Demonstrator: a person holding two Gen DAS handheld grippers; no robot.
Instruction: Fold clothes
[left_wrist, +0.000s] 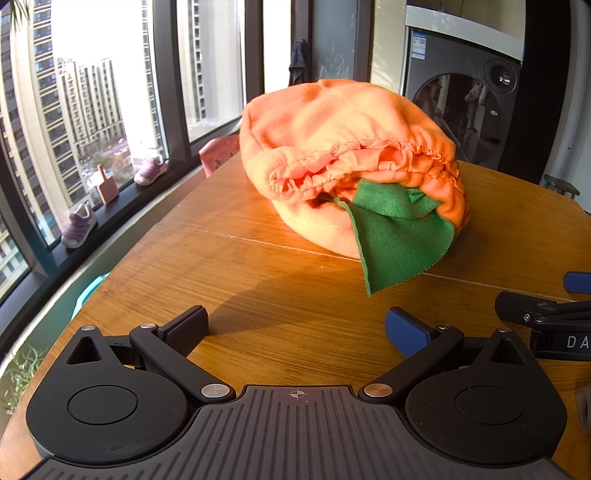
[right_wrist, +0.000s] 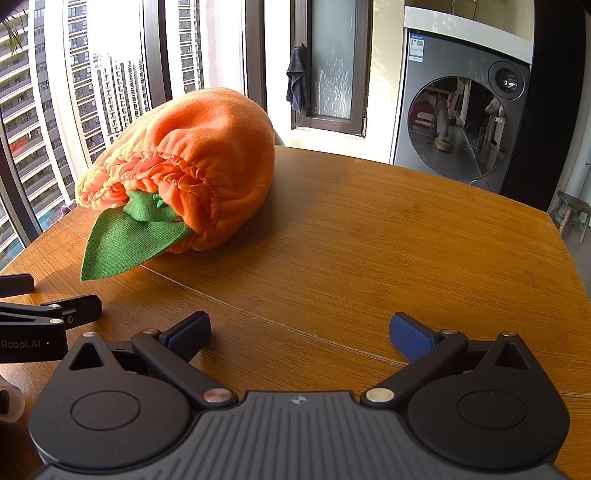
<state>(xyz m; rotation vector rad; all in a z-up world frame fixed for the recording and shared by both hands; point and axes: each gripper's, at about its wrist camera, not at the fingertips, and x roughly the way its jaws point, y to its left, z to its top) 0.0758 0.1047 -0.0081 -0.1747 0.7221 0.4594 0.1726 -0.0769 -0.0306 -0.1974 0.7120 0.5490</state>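
An orange fleece garment (left_wrist: 347, 147) with an elastic ruffled hem lies bunched in a mound on the wooden table (left_wrist: 258, 295). A green leaf-shaped flap (left_wrist: 395, 236) hangs out of its opening toward me. It also shows in the right wrist view (right_wrist: 207, 147), at the left, with the green flap (right_wrist: 125, 240). My left gripper (left_wrist: 295, 328) is open and empty, low over the table, short of the garment. My right gripper (right_wrist: 299, 332) is open and empty, to the right of the garment. Each gripper shows at the edge of the other's view.
Tall windows with a sill holding small shoes (left_wrist: 77, 225) run along the left. A pink chair back (left_wrist: 218, 153) stands behind the table. A washing machine (right_wrist: 461, 110) stands at the back right. A small stool (right_wrist: 570, 214) is past the table's right edge.
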